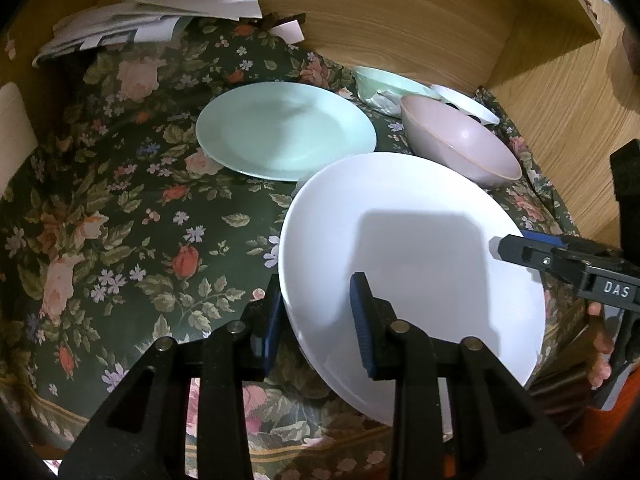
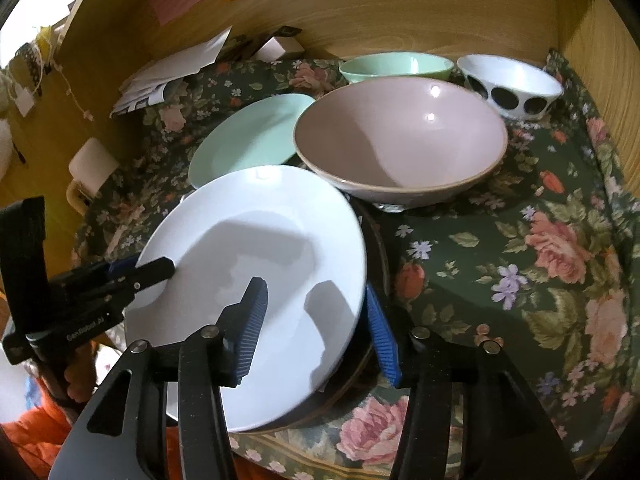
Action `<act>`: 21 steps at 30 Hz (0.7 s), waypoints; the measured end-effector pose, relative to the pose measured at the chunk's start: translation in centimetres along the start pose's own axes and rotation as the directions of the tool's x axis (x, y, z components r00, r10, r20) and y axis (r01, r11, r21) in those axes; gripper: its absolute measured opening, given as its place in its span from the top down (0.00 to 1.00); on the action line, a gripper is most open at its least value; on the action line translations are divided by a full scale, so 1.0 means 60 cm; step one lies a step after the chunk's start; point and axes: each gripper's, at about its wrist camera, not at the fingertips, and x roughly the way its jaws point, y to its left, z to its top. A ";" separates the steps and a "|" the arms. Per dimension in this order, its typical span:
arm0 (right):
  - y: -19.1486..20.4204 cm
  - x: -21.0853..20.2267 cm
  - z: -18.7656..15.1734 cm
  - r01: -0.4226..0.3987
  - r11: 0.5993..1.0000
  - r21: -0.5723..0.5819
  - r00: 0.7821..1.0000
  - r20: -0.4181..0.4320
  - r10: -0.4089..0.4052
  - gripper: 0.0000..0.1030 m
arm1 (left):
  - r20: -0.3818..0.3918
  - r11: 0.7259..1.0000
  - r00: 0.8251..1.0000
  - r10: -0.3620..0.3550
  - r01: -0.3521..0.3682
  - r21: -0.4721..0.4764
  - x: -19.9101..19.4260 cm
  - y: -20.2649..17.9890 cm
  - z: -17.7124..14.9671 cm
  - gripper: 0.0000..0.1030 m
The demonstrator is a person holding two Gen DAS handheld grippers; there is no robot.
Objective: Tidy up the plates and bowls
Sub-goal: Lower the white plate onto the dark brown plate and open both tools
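1. Hidden under the white plate [image 2: 256, 240]: most of a dark plate [image 2: 378, 240], only its right rim showing.
2. Partly covered by the pink bowl [image 1: 460, 144]: the mint bowl [image 1: 380, 80] and the spotted bowl [image 1: 466, 104].
3. Cut off at the right edge of the left wrist view: a hand [image 1: 600, 344] on the right gripper [image 1: 500, 248].
4. Too crumpled to read: papers [image 1: 152, 20] at the back.
5. Hidden behind the white plate's left rim in the left wrist view: whether the fingers [image 1: 362, 312] press it.

A: Lettering noted? "DAS" is read in white on the black body of the right tool [image 1: 498, 249].
B: Confirmed. "GenRobot.AI" is read, less sharply, on the left tool [image 2: 170, 268]. Nothing legible elsewhere; the wall notes appear blank.
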 end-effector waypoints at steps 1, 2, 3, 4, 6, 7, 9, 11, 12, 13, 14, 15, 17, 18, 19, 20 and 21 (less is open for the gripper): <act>0.003 -0.006 0.000 0.033 0.999 -0.021 0.999 0.019 -0.032 0.55 | 0.002 1.000 1.000 0.001 -0.001 0.006 0.001 -0.002 0.001 0.69; 0.006 -0.012 0.000 0.058 0.997 -0.042 0.998 0.038 -0.056 0.55 | 0.002 1.000 1.000 -0.003 0.003 0.010 0.002 -0.003 0.001 0.69; 0.009 -0.016 0.000 0.066 0.996 -0.056 0.997 0.046 -0.063 0.55 | 0.000 1.000 1.000 -0.001 0.001 0.013 0.003 -0.005 0.001 0.69; 0.010 -0.019 0.001 0.065 0.996 -0.062 0.997 0.048 -0.062 0.55 | -0.003 1.000 1.000 -0.001 0.001 0.013 0.006 -0.006 0.001 0.69; 0.011 -0.020 0.002 0.079 0.995 -0.067 0.996 0.054 -0.075 0.55 | -0.002 1.000 1.000 -0.001 0.001 0.014 0.009 -0.005 0.003 0.69; 0.013 -0.021 0.002 0.091 0.993 -0.072 0.994 0.061 -0.087 0.55 | -0.001 1.000 1.000 -0.002 0.002 0.014 0.010 -0.004 0.005 0.69; 0.013 -0.023 0.004 0.092 0.993 -0.069 0.994 0.069 -0.087 0.54 | -0.001 1.000 1.000 -0.005 0.005 0.014 0.010 -0.003 0.008 0.69; 0.014 -0.028 0.009 0.078 0.995 -0.067 0.994 0.082 -0.073 0.54 | 0.008 1.000 1.000 0.001 -0.001 0.018 0.006 -0.001 0.011 0.66; 0.016 -0.031 0.012 0.078 0.995 -0.069 0.993 0.093 -0.071 0.53 | 0.012 1.000 1.000 0.006 -0.006 0.018 0.004 0.000 0.013 0.61; 0.019 -0.034 0.014 0.080 0.994 -0.072 0.992 0.102 -0.072 0.51 | 0.022 1.000 1.000 0.012 -0.012 0.014 -0.001 0.003 0.015 0.54; 0.023 -0.039 0.019 0.079 0.994 -0.077 0.990 0.120 -0.070 0.50 | 0.037 1.000 0.999 0.016 -0.016 0.007 -0.007 0.006 0.018 0.52; 0.026 -0.042 0.022 0.079 0.993 -0.083 0.989 0.130 -0.068 0.49 | 0.049 1.000 0.999 0.020 -0.020 0.003 -0.012 0.009 0.021 0.50; 0.034 -0.048 0.031 0.080 0.992 -0.094 0.986 0.152 -0.065 0.46 | 0.073 1.000 0.997 0.028 -0.028 -0.003 -0.024 0.015 0.029 0.50; 0.039 -0.052 0.037 0.081 0.991 -0.102 0.984 0.166 -0.063 0.46 | 0.082 1.000 0.996 0.029 -0.029 -0.007 -0.029 0.018 0.033 0.49; 0.043 -0.055 0.042 0.080 0.991 -0.108 0.982 0.180 -0.059 0.44 | 0.094 0.999 0.995 0.032 -0.031 -0.012 -0.035 0.022 0.038 0.47; 0.046 -0.058 0.049 0.075 0.991 -0.112 0.980 0.192 -0.052 0.42 | 0.107 0.999 0.994 0.037 -0.035 -0.017 -0.041 0.024 0.043 0.47; 0.048 -0.060 0.053 0.070 0.991 -0.115 0.979 0.200 -0.046 0.41 | 0.125 0.999 0.991 0.045 -0.042 -0.022 -0.049 0.029 0.050 0.47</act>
